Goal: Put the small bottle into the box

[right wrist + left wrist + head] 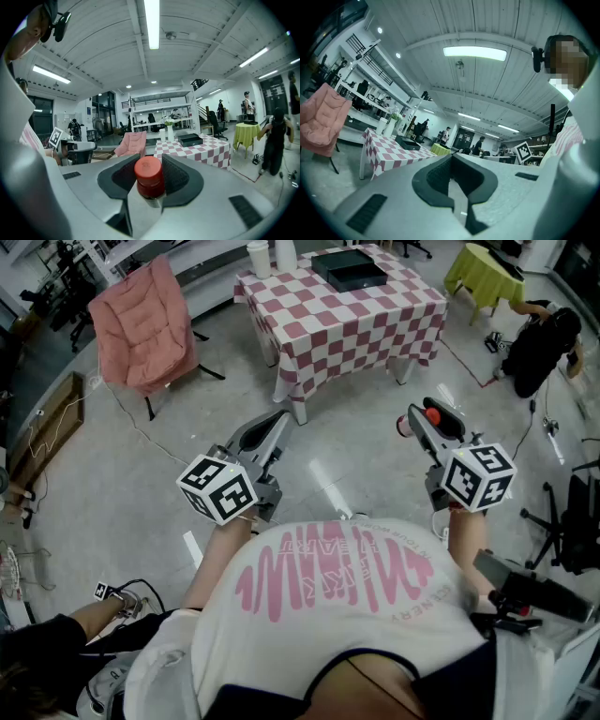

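The small bottle with a round red cap is pinched between the jaws of the right gripper, well short of the red-and-white checked table. On that table sits the shallow black open-topped box. The left gripper has its jaws pressed together.

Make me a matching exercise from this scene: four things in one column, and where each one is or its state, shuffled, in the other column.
Things
1. small bottle
2. box
3. pink chair
4. left gripper

Place or state
A. on the checkered table
B. nothing between its jaws
C. between the jaws of the right gripper
D. on the floor beside the table

Pairs: 1-C, 2-A, 3-D, 4-B
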Demonstrator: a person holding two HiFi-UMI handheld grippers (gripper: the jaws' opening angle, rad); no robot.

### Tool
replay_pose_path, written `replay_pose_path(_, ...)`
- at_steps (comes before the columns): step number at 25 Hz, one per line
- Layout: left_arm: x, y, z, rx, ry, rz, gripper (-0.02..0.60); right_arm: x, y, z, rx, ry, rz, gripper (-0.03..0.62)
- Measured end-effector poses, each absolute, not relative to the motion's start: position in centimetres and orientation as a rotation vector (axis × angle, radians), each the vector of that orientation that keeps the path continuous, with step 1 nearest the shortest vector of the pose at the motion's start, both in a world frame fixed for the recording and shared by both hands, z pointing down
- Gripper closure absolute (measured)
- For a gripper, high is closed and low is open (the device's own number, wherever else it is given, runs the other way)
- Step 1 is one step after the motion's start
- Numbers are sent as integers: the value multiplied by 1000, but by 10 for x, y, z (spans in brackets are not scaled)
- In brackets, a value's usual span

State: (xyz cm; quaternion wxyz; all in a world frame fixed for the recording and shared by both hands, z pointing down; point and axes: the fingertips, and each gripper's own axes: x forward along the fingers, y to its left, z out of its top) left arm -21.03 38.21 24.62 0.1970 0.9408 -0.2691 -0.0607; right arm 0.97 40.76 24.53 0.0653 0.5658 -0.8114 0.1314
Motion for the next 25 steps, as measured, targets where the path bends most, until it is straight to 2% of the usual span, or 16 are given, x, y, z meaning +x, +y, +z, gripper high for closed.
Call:
replay_pose_path(13,-201,380,244,2630,-771,-166,575,28,398,257,1702,-2438,440,451)
replay_pose_path(25,-172,348,263,2482,-839,-243,575,81,351,267,1673,-2480,491,450)
